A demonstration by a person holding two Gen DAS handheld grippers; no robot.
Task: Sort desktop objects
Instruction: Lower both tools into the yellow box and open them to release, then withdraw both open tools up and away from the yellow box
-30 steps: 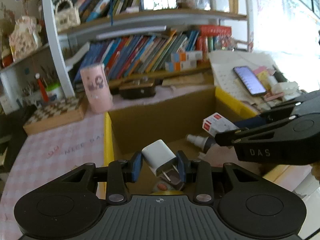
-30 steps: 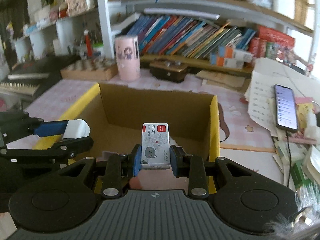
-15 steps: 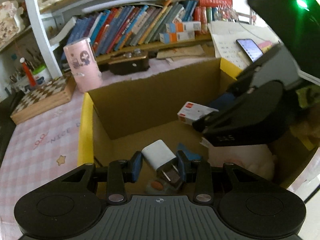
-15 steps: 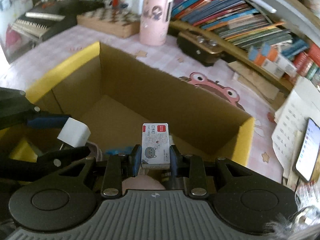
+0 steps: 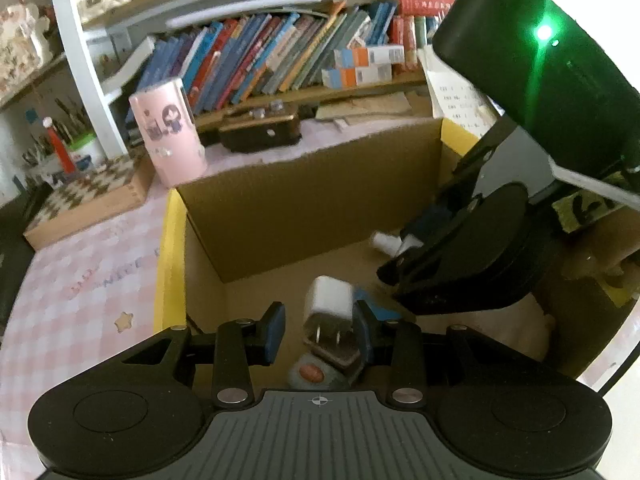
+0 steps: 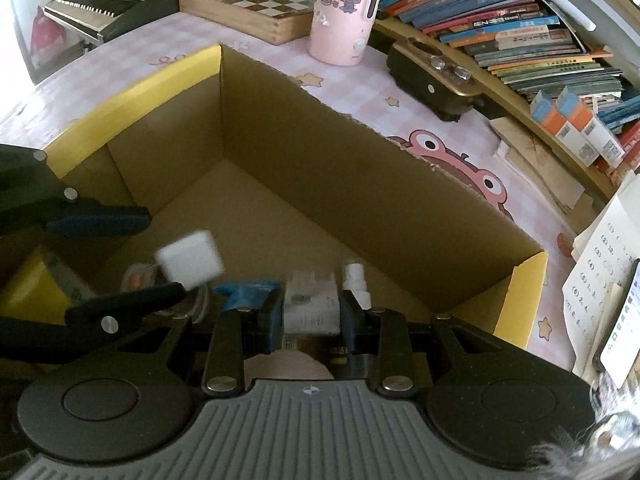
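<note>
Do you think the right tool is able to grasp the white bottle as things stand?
Probably not: the right tool is shut on a small carton, though the white bottle lies beside it.

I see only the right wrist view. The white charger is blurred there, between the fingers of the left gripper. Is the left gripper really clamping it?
Observer: In the left wrist view the white charger leans on one pad of the left gripper; a gap shows at the other pad.
Operator: Where do its prongs point?
Observer: The prongs point back toward the left camera, above the floor of the cardboard box.
</note>
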